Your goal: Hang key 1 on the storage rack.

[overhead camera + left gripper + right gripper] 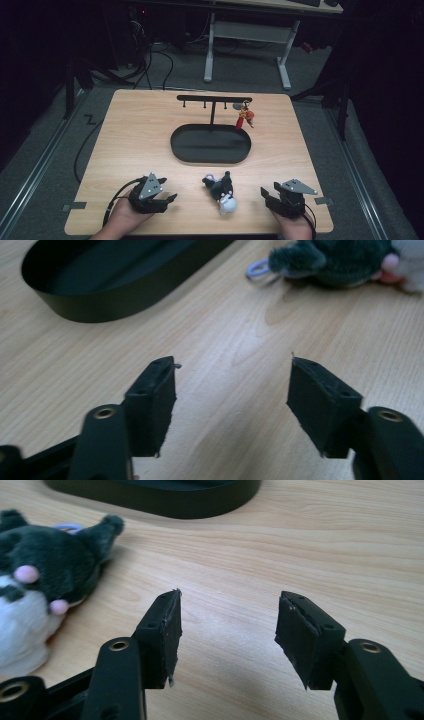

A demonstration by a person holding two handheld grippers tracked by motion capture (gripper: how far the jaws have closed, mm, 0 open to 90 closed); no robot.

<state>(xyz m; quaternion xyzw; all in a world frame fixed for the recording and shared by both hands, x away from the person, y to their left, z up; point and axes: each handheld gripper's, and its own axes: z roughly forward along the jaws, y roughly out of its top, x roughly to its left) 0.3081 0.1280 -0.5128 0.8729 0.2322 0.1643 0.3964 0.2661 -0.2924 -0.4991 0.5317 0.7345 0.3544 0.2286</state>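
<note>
A dark grey and white plush toy [223,193] lies on the wooden table [135,140] near the front edge, between the two grippers. It appears at the top right of the left gripper view [345,260], with a pale loop [257,269] at its end, and at the left of the right gripper view [45,575]. My left gripper [169,201] rests open to its left, jaws empty [232,405]. My right gripper [264,193] rests open to its right, also empty [227,635]. A black hook stand [214,100] rises from an oval black tray [210,155]; a red charm [244,117] hangs from its right end.
The tray's black wall shows at the top of the left gripper view [100,305] and the right gripper view [165,502]. Beyond the table stand a white desk frame [247,47] and cables on a grey floor [35,165].
</note>
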